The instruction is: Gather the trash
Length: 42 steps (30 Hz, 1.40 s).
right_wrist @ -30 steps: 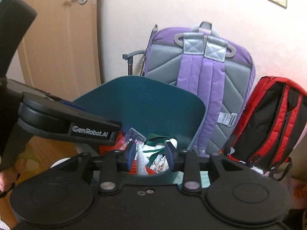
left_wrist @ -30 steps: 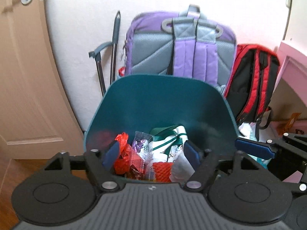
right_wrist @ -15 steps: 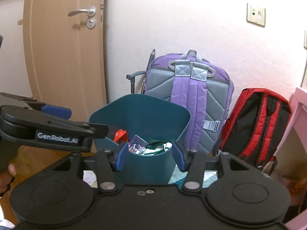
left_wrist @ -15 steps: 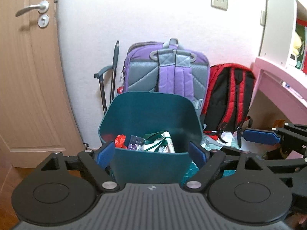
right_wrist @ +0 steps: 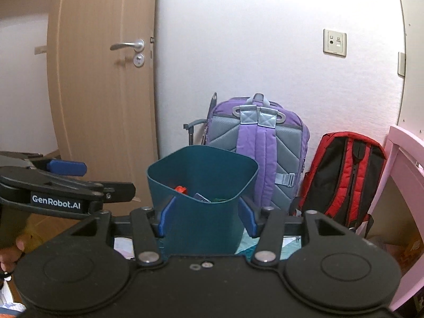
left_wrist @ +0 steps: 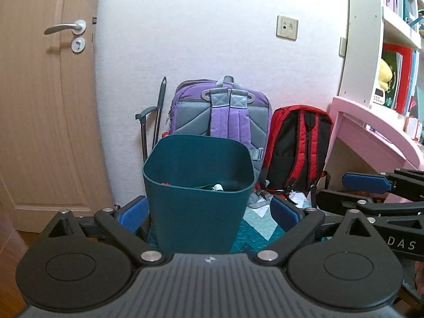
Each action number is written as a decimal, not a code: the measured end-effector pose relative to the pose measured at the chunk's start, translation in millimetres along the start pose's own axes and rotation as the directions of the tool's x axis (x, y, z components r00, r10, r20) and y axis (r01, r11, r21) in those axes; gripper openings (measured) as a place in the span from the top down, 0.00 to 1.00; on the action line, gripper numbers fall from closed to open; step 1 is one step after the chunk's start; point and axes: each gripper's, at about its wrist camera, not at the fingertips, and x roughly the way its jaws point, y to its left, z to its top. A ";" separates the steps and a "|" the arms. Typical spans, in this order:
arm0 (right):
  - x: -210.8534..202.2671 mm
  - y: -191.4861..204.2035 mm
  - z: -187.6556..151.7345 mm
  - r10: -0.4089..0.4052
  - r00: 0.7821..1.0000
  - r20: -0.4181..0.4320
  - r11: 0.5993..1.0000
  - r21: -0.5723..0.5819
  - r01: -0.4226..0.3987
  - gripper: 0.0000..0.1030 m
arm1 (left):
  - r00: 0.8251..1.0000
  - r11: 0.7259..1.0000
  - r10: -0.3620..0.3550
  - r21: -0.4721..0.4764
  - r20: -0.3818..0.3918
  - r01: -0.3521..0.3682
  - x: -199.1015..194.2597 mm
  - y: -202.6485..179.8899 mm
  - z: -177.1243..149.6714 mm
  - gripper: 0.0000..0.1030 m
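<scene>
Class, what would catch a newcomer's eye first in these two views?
A teal bin holding trash stands on the floor in the centre, framed by the open left tongs. Behind it, a purple backpack and a red backpack lean against the white wall.

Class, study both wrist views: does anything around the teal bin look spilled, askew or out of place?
The teal bin stands upright, trash inside. White crumpled scraps lie on the floor at the foot of the red backpack, outside the bin. Nothing else stands out.
</scene>
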 end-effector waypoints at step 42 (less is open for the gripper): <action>-60.3 12.6 -28.8 0.048 0.996 0.079 0.993 0.106 -0.057 0.49 | 0.999 1.000 0.007 0.005 0.040 -0.008 -52.5 -19.2 -37.1 0.04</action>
